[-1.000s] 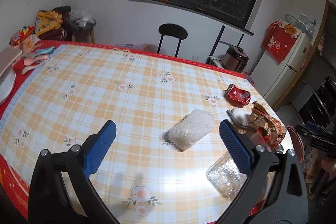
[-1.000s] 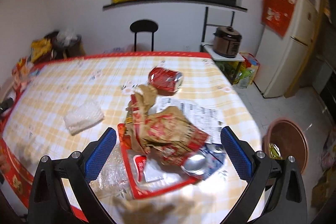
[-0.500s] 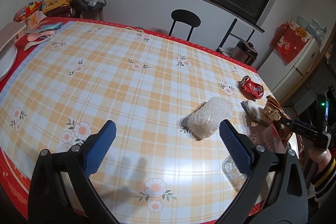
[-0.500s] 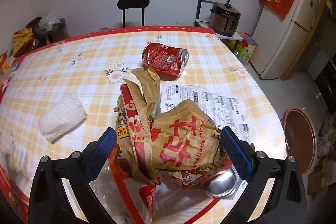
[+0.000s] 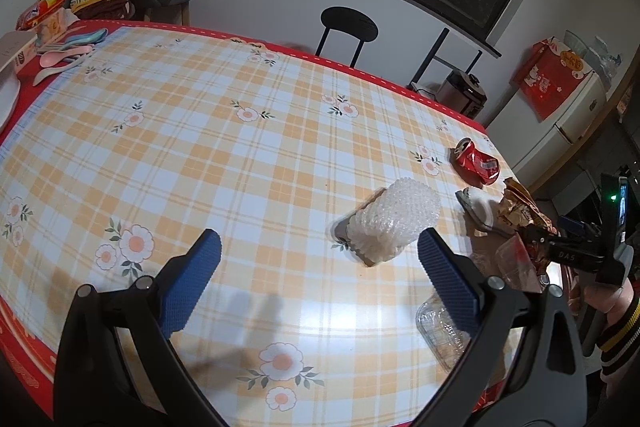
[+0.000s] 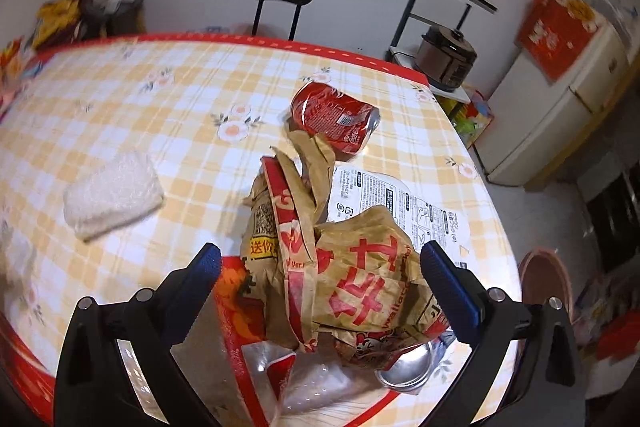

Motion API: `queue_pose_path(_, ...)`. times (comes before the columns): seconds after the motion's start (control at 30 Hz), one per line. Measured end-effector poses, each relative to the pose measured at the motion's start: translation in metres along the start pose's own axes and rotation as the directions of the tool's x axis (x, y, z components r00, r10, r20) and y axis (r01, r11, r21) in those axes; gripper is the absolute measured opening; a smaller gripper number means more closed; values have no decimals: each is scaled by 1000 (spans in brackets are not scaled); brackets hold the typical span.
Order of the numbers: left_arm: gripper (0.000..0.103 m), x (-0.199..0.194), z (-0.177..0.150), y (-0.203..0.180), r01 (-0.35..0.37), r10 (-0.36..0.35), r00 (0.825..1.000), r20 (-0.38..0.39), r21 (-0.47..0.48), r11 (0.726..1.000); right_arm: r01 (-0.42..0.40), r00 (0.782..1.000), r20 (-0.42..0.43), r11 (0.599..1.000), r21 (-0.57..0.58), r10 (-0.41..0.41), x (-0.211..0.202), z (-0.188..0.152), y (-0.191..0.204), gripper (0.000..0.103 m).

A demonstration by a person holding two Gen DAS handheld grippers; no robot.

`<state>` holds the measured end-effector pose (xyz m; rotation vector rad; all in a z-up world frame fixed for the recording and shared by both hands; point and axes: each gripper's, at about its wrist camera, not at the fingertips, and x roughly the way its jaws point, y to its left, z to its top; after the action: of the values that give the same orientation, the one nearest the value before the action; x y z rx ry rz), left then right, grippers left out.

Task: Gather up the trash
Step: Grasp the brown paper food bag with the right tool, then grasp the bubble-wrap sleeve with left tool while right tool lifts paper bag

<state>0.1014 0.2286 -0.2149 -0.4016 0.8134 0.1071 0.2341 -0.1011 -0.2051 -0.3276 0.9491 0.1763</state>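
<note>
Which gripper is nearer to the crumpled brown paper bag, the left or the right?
Right. The right gripper is open with the crumpled brown paper bag between its fingers. The left gripper is open over the tablecloth, with the bag off to its right.

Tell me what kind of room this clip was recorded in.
Most likely a home kitchen or dining room: a big table under a floral plaid tablecloth, a white fridge against the wall, and a rice cooker on a low stand beside it.
</note>
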Motion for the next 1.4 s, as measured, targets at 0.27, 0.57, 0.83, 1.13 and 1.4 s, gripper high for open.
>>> queue_pose_path(0.27, 97, 5, -3, -4, 2, -2, 1000, -10, -6, 1000, -30, 999, -37, 1000, 7, 30, 6, -4, -6, 86)
queue_pose_path(0.57, 97, 7, -1, -14, 28, -28, 1000, -2, 1, 1000, -123, 991, 46, 992, 28, 122, -30, -4, -16, 71)
queue_pose_path(0.83, 97, 18, 1, -40, 84, -81, 996, -29, 124, 989, -136, 983, 129, 990, 42, 130, -66, -8, -27, 71)
queue_pose_path(1.13, 97, 99, 8, -83, 131, -66, 984, -168, 416, 900, -136, 980, 157, 989, 61, 125, -80, -18, -40, 71)
queue_pose_path(1.4, 97, 175, 4, -93, 115, 2, 961, -275, 410, 905, -127, 980, 165, 988, 90, 111, -94, -35, -53, 71)
